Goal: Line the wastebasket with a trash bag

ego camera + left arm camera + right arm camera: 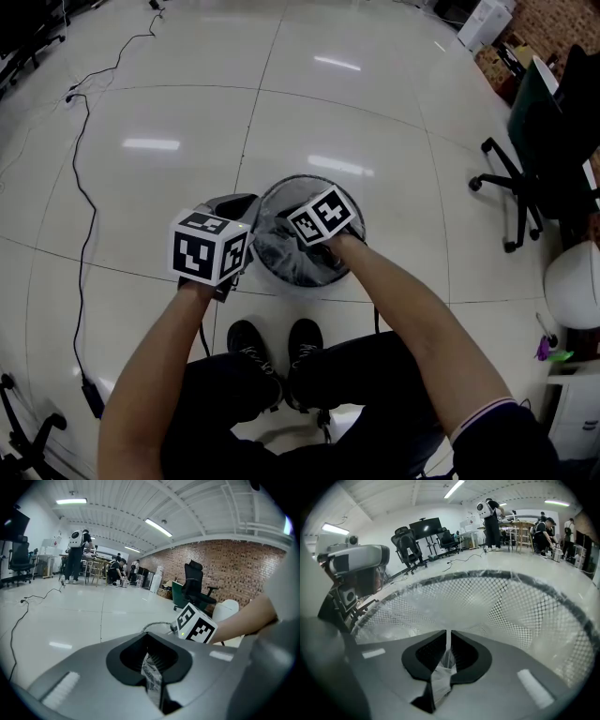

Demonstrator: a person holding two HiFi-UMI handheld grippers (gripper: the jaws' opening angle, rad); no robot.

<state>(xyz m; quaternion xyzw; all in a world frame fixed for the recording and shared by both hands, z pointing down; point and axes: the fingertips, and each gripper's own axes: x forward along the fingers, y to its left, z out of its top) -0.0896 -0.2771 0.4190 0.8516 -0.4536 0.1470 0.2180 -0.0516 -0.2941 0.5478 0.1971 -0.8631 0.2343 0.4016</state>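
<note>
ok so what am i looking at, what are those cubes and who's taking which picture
No robot: a person holds a hand gripper in each hand; the marker cubes are part of them. The head view is a camera on the person's head, looking down at a mesh wastebasket on the floor. The other two cameras ride on the grippers. The left gripper is shut on a strip of the trash bag; the right gripper, over the basket, has its jaws a slit apart with bag film between them.
</note>
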